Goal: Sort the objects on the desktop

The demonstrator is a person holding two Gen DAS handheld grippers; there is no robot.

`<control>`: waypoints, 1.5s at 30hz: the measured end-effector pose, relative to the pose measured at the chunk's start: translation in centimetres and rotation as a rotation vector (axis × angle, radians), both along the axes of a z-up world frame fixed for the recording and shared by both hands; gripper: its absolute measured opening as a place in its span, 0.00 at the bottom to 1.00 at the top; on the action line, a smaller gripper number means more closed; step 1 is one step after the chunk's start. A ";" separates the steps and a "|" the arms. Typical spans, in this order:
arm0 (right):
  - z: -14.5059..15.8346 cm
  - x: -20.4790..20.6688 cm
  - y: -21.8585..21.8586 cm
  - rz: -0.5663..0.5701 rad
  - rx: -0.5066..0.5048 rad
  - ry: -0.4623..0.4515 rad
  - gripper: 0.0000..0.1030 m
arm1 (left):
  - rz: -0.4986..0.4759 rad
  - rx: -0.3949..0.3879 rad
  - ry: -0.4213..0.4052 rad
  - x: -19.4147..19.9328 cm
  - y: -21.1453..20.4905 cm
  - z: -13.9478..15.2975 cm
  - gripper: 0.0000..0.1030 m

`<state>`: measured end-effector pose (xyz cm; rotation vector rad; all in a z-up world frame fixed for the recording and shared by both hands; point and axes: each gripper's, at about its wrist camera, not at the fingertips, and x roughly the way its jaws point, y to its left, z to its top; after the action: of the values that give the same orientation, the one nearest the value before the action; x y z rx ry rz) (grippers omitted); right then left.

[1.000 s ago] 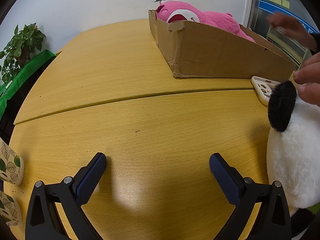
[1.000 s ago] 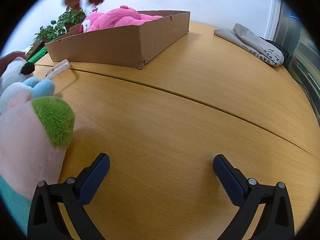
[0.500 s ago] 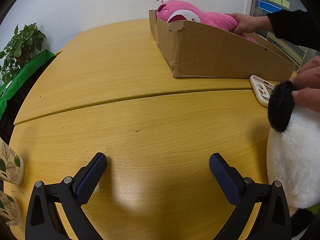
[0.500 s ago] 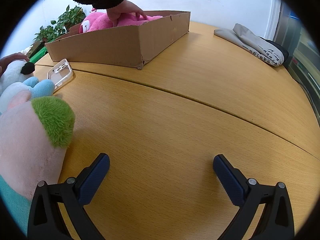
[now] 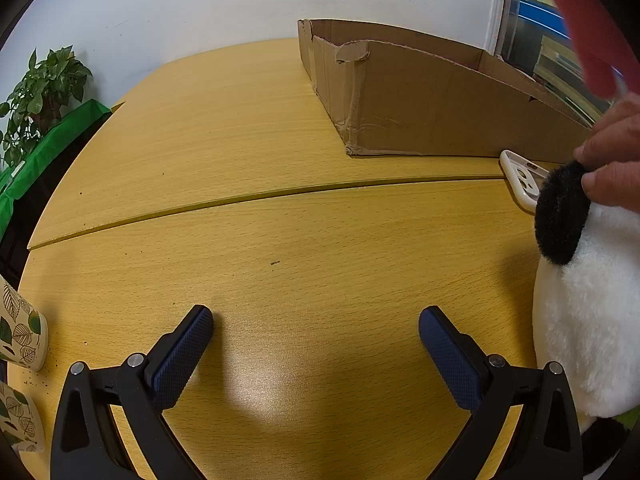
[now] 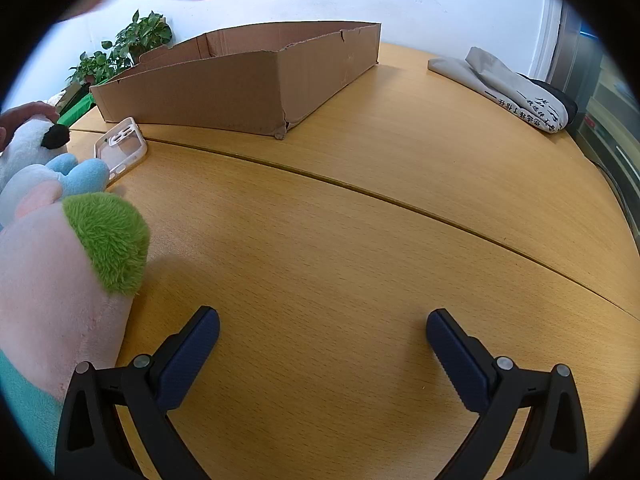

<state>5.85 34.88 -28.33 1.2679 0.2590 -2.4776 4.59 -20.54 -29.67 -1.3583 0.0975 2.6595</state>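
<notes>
Blue-padded fingers of the left gripper (image 5: 316,344) stand spread wide with nothing between them, low over the wooden table (image 5: 248,160); the right gripper (image 6: 322,344) is likewise spread and holds nothing. Taking the cardboard box (image 6: 240,80) as landmark: it sits on the table's far section, beyond the seam, well apart from both grippers, and what little of its interior shows is bare. A clear phone case (image 6: 120,148) lies flat just in front of the box's near wall. Nearer than the case, a panda plush (image 5: 584,300) stands at the right edge of the left view, a bare hand (image 5: 612,160) touching its black ear. A blue plush (image 6: 60,176) and a pink plush with a green tuft (image 6: 60,280) follow. Folded grey fabric (image 6: 508,88) lies right of the box; a potted plant (image 5: 44,92) stands left of it. A blurred red-pink shape crosses both views' top.
</notes>
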 end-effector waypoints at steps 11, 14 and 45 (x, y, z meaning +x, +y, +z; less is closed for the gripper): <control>0.0 0.0 0.0 0.000 0.000 0.000 1.00 | 0.000 0.000 0.000 0.0 0.1 0.0 1.00; 0.0 0.0 0.0 0.000 0.000 0.000 1.00 | 0.000 0.000 0.000 0.0 0.1 0.0 1.00; 0.0 -0.1 0.0 -0.022 -0.001 0.000 1.00 | -0.004 0.002 -0.001 -0.2 -0.2 0.1 1.00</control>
<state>5.75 34.83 -28.31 1.2776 0.2449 -2.4956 4.42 -20.71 -29.53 -1.3570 0.0977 2.6548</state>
